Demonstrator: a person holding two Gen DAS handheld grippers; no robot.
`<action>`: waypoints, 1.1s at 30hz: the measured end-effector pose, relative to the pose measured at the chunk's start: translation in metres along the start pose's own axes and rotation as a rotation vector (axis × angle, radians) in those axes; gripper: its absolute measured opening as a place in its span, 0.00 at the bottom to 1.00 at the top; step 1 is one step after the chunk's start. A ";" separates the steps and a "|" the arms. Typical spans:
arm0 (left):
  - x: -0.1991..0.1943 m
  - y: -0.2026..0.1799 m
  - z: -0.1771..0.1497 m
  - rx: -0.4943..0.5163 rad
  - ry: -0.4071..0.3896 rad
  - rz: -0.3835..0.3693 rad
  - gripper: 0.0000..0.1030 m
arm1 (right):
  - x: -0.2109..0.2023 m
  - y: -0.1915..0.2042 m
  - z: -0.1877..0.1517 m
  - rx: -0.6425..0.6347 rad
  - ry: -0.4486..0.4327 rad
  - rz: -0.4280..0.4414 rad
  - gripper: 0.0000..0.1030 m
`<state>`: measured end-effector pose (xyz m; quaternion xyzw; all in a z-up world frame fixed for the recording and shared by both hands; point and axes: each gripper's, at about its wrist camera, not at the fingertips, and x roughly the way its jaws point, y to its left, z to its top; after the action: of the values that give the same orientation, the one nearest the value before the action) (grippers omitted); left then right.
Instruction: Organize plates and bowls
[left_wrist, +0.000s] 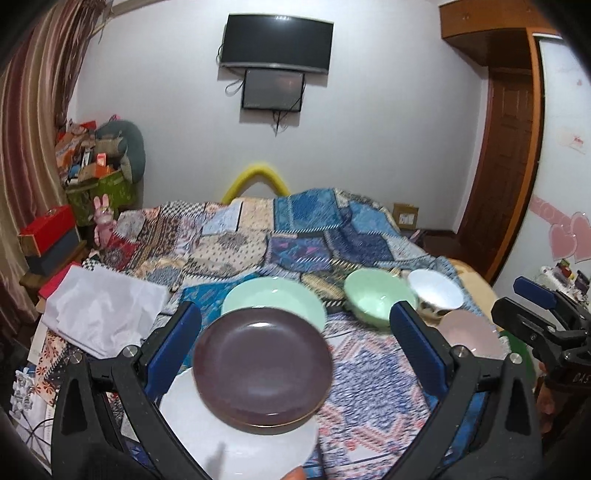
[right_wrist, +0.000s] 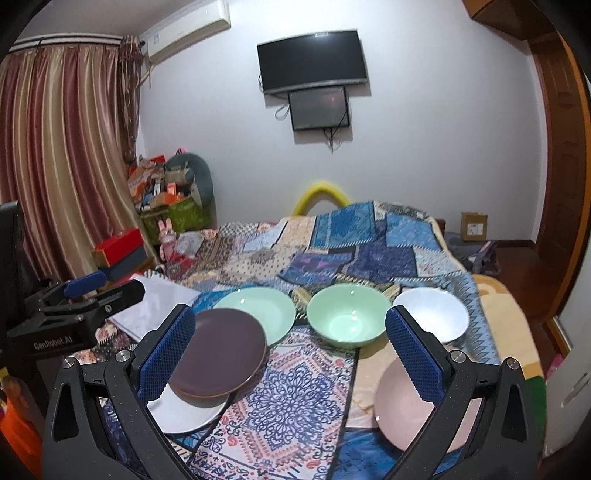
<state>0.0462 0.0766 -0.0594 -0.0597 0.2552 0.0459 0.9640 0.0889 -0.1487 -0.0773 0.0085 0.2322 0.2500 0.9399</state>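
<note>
Both grippers hang with jaws wide apart, holding nothing. The purple plate (right_wrist: 219, 352) sits stacked on the white plate (right_wrist: 184, 410) at the bed's (right_wrist: 369, 240) 8 o'clock, presumably starting a plate pile; the pink plate (right_wrist: 410, 402) waits at 4 o'clock.

A bed under a patchwork quilt (right_wrist: 369, 254) — on it a white plate (right_wrist: 181, 413), mint-green plate (right_wrist: 273, 310), mint-green bowl (right_wrist: 347, 317), white bowl (right_wrist: 432, 310) and pink plate (right_wrist: 402, 402)

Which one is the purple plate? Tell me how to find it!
Look at the bed with the patchwork quilt. Near its front edge, on the left, a white plate lies flat, and the dark purple plate rests on top of it, overlapping a mint green plate behind. It is the only dark dish; all the others are pale.
</note>
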 end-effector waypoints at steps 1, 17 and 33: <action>0.004 0.006 -0.001 0.002 0.014 0.004 1.00 | 0.006 0.001 -0.002 0.003 0.015 0.004 1.00; 0.080 0.083 -0.024 0.041 0.211 0.046 0.83 | 0.096 0.014 -0.025 0.019 0.216 0.046 0.89; 0.159 0.130 -0.063 -0.041 0.394 0.000 0.44 | 0.171 0.017 -0.064 0.055 0.423 0.070 0.57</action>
<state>0.1374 0.2058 -0.2051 -0.0874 0.4378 0.0384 0.8940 0.1842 -0.0586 -0.2058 -0.0105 0.4306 0.2723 0.8604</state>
